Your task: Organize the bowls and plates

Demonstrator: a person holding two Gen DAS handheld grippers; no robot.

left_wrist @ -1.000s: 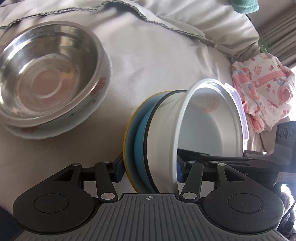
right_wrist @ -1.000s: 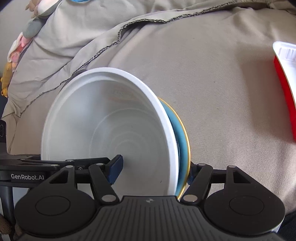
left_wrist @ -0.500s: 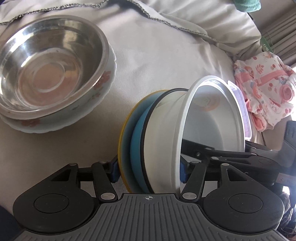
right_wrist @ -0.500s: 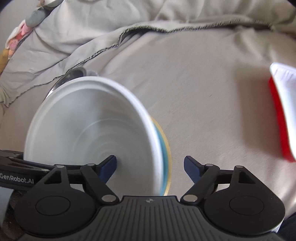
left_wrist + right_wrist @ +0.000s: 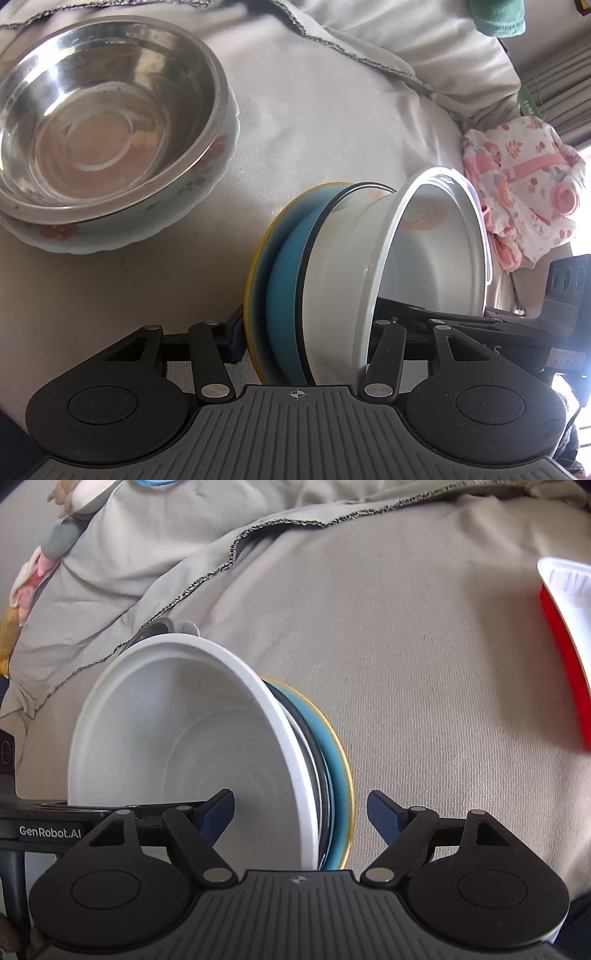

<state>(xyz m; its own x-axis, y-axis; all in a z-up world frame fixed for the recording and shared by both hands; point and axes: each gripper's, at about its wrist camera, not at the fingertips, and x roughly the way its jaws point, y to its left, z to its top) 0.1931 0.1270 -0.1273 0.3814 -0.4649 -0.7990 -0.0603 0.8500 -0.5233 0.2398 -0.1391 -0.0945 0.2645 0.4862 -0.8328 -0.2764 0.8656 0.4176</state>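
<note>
While my left gripper (image 5: 303, 343) clamps the tilted bowl stack (image 5: 332, 288), my right gripper (image 5: 301, 814) just opened, touching nothing.

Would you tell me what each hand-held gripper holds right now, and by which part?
The left hand-held gripper clamps the tilted dish stack across its near edge; the right hand-held gripper has just opened and holds nothing.

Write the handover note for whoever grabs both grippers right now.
Left gripper: shut on the nested stack, held on edge: white bowl, black-rimmed bowl, blue plate with yellow rim.
Right gripper: jaws just opened; they straddle the stack's edge, pads clear of it.
Steel bowl sits nested in the floral bowl on the bedding.
Red and white dish lies apart, at the right.
Left: set the held stack down, gather the red dish.
</note>
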